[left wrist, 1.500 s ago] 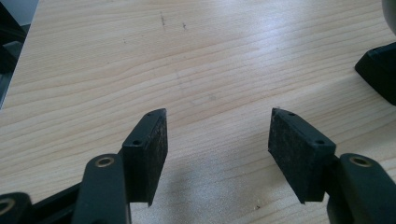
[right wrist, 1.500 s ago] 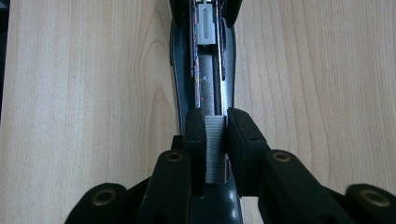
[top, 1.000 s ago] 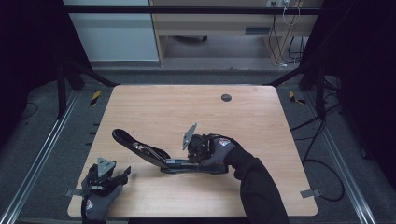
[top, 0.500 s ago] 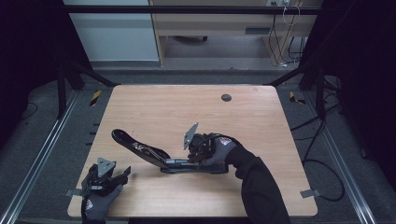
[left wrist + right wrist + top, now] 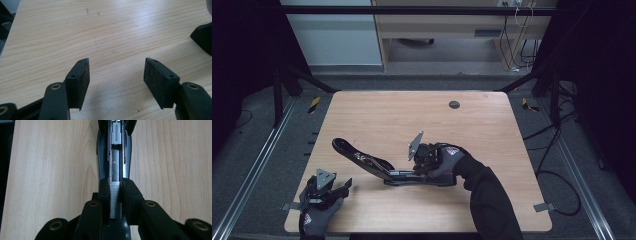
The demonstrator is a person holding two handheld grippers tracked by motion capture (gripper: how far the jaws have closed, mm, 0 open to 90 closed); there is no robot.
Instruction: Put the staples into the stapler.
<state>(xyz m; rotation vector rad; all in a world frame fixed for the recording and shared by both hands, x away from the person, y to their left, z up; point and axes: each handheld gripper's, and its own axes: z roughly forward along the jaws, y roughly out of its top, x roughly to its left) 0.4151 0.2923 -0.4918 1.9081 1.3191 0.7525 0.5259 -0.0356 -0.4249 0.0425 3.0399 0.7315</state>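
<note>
A black stapler (image 5: 377, 167) lies opened out on the wooden surface (image 5: 492, 125), near its front edge. The right gripper (image 5: 115, 192) has its fingers (image 5: 103, 195) closed on a strip of staples (image 5: 115, 200) sitting in the stapler's channel. The left gripper (image 5: 116, 75) rests at the front left corner, fingers (image 5: 160, 82) spread apart with nothing between them.

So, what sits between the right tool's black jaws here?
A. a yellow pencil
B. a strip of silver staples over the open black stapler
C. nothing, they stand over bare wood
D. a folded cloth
B: in the right gripper view the jaws pinch a ribbed strip of silver staples above the open black stapler channel.
</note>
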